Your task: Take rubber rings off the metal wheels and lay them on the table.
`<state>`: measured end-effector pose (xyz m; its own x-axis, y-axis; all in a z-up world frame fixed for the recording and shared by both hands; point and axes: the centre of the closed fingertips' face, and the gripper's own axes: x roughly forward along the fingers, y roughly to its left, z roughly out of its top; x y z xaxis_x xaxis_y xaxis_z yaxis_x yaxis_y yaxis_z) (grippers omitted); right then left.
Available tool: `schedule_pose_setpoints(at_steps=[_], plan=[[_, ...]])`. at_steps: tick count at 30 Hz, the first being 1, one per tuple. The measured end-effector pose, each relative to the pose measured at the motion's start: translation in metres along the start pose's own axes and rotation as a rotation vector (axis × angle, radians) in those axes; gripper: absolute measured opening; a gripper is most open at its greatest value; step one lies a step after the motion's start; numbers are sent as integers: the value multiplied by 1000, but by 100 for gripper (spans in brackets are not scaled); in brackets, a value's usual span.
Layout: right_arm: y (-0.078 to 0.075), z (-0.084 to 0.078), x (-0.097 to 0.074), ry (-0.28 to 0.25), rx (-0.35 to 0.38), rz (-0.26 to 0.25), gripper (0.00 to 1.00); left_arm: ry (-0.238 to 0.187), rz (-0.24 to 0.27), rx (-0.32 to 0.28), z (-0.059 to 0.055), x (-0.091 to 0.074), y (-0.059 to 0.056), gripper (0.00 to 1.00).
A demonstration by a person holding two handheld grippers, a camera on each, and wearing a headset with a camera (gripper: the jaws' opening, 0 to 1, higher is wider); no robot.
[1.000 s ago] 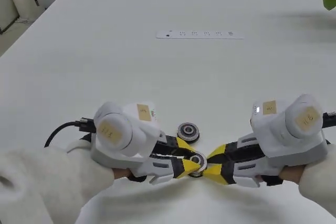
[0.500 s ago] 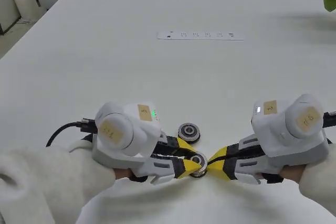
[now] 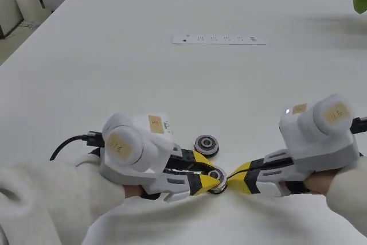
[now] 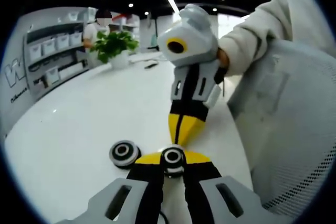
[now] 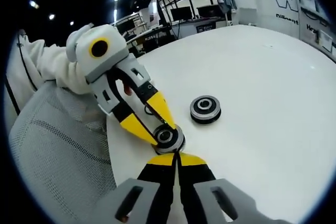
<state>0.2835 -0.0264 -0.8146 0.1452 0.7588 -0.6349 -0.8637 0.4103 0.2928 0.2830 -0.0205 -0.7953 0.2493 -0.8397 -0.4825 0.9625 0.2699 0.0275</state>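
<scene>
The head view looks forward and down onto the bench. The left gripper view, low and close, faces the right hand-held gripper head-on; the right gripper view faces the left hand-held gripper. All three share the gripped wheel and loose wheel.
</scene>
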Motion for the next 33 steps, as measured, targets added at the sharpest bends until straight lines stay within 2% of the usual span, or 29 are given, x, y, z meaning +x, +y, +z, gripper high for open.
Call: schedule_pose_setpoints(at_steps=[16, 33], plan=[[-1, 4, -5, -35, 110, 11, 0, -9, 3, -2, 0, -1, -1, 14], [1, 5, -6, -55, 187, 28, 0, -19, 6, -9, -1, -2, -1, 14]])
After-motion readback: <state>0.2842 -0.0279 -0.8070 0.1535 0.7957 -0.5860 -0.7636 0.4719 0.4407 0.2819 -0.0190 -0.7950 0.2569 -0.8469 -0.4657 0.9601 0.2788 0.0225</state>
